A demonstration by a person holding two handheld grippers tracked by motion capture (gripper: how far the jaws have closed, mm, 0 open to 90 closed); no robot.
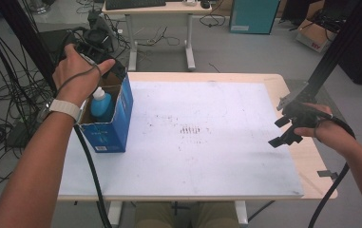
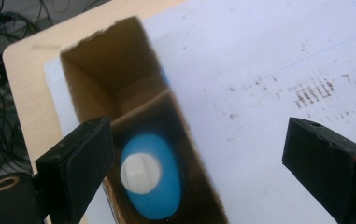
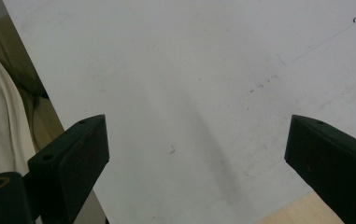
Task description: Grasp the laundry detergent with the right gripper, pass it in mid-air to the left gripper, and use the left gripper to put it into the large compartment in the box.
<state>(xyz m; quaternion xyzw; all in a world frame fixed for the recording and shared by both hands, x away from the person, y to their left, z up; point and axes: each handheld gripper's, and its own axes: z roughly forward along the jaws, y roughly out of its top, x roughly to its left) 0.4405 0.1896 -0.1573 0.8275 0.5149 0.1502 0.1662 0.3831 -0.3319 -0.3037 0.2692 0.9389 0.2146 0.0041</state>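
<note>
A blue cardboard box (image 1: 111, 129) stands open-topped at the left side of the white mat (image 1: 207, 156). Upright inside it is a blue bottle (image 1: 101, 105) with a white cap. My left gripper (image 1: 114, 71) hangs above the box's far end, pointing down into it. In the left gripper view the bottle (image 2: 161, 198) sits deep in the box (image 2: 115, 60), below and between the wide-apart jaws of the left gripper (image 2: 199, 140), which touch nothing. My right gripper (image 1: 279, 131) hovers over the mat's right edge; in its own view the right gripper (image 3: 194, 140) is open over bare mat.
The mat lies on a light wooden table (image 1: 307, 156). Behind it stands a desk (image 1: 159, 9) with a keyboard. Cables (image 1: 7, 95) cover the floor at the left. Black frame posts (image 1: 340, 42) rise at the far right and far left.
</note>
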